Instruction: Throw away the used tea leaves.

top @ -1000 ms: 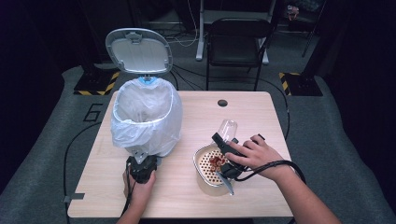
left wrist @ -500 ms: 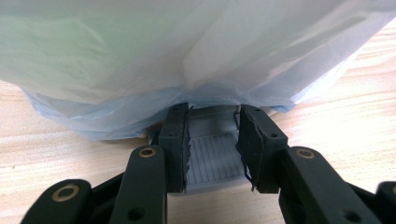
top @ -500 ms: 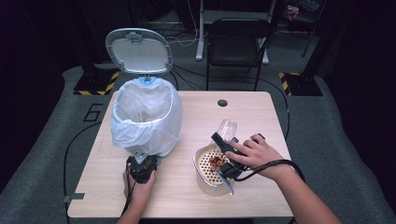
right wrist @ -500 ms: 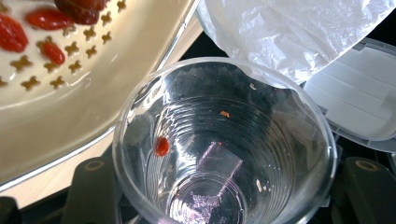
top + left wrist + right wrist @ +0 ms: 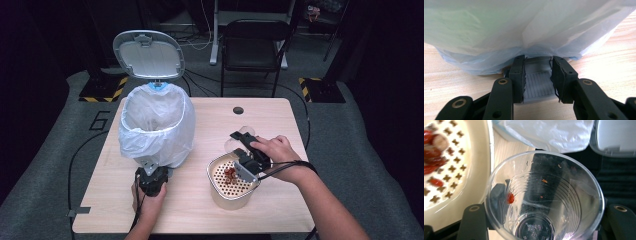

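**Cup tipped over the strainer, bin pedal pinched**

On the wooden table, the right gripper grasps a clear plastic cup, its 2 jaws clamped on the cup's sides. The cup lies tilted on its side, mouth toward the beige strainer basket, just above that basket's far rim. From the right gripper view the cup is seen from its open mouth down to the base; 1 small red bit clings to the inner wall, with a few orange specks higher up. Beside the cup in that view lies the basket's perforated floor, carrying several red pieces near its edge. From above, the red pieces sit in a small heap on the perforated bottom.

At the table's left stands a bin lined with a white plastic bag, its grey lid raised upright behind it. The left gripper sits at the foot of the bin. In the left gripper view its 2 jaws press on either side of a ribbed grey pedal under the bag's hanging folds.
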